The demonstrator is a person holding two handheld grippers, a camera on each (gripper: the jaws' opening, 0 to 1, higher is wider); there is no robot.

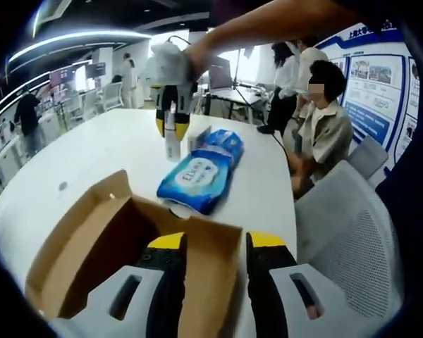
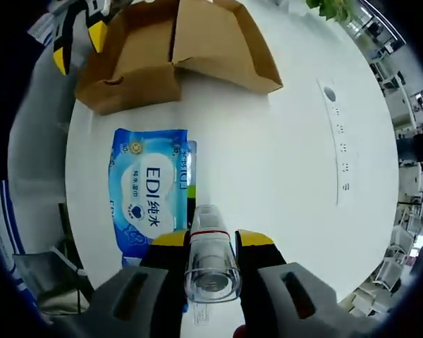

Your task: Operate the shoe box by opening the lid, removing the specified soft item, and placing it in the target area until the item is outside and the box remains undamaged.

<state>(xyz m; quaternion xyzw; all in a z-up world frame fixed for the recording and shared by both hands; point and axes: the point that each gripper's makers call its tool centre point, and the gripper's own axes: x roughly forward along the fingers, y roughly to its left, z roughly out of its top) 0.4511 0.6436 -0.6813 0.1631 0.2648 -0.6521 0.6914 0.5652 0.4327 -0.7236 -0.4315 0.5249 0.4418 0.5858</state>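
A brown cardboard shoe box (image 1: 106,239) lies open on the white table (image 1: 113,148), its flaps spread and its inside looking empty. My left gripper (image 1: 217,243) sits at the box's near wall with its jaws apart, one on either side of the cardboard edge. In the right gripper view it appears at the box's (image 2: 162,56) corner as yellow-tipped jaws (image 2: 77,35). A blue wet-wipes pack (image 1: 201,172) (image 2: 149,193) lies on the table outside the box. My right gripper (image 2: 211,243) (image 1: 170,105) is shut on a small clear bottle (image 2: 211,271) (image 1: 171,141), held upright just beside the pack.
A slim carton (image 2: 191,176) lies along the pack's edge. A socket strip (image 2: 338,141) is set into the table. A white mesh chair (image 1: 352,239) stands at the table's right edge, with a seated person (image 1: 324,134) and others behind it.
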